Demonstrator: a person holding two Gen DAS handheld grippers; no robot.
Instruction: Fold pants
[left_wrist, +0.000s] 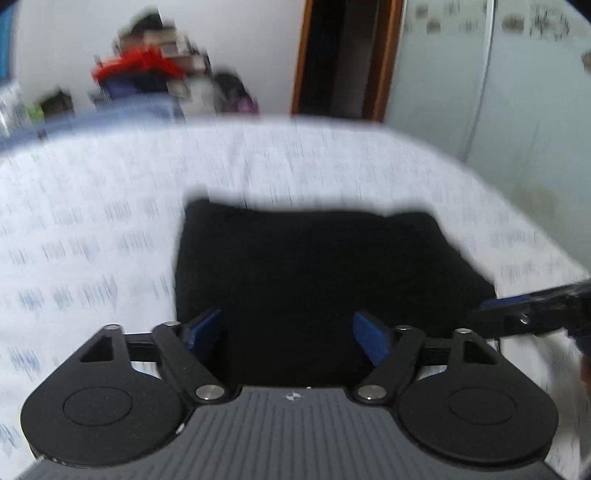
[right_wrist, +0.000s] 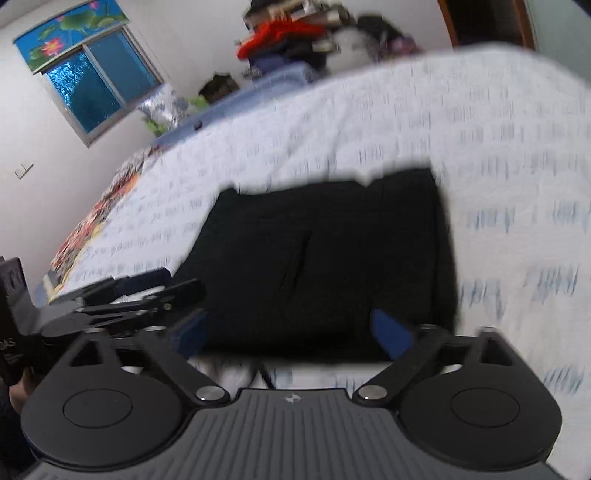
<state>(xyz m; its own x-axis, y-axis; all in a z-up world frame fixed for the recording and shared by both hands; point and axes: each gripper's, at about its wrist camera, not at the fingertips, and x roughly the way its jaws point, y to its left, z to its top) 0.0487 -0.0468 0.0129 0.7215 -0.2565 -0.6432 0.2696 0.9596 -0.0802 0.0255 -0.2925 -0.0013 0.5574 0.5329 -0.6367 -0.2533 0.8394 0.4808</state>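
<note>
The black pants (left_wrist: 314, 273) lie folded into a compact rectangle on the white patterned bed sheet (left_wrist: 92, 229). My left gripper (left_wrist: 288, 336) is open, its blue pads wide apart over the near edge of the pants, holding nothing. My right gripper (right_wrist: 291, 332) is also open and empty above the near edge of the pants (right_wrist: 325, 266). The right gripper shows at the right edge of the left wrist view (left_wrist: 517, 314). The left gripper shows at the left of the right wrist view (right_wrist: 122, 295). Both views are motion-blurred.
A pile of clothes and bags (left_wrist: 155, 81) stands against the far wall past the bed. A dark doorway (left_wrist: 340, 55) and pale wardrobe (left_wrist: 480, 74) are at the back right. A window (right_wrist: 96, 85) is on the left wall. A colourful patterned cloth (right_wrist: 96, 221) lies at the bed's left edge.
</note>
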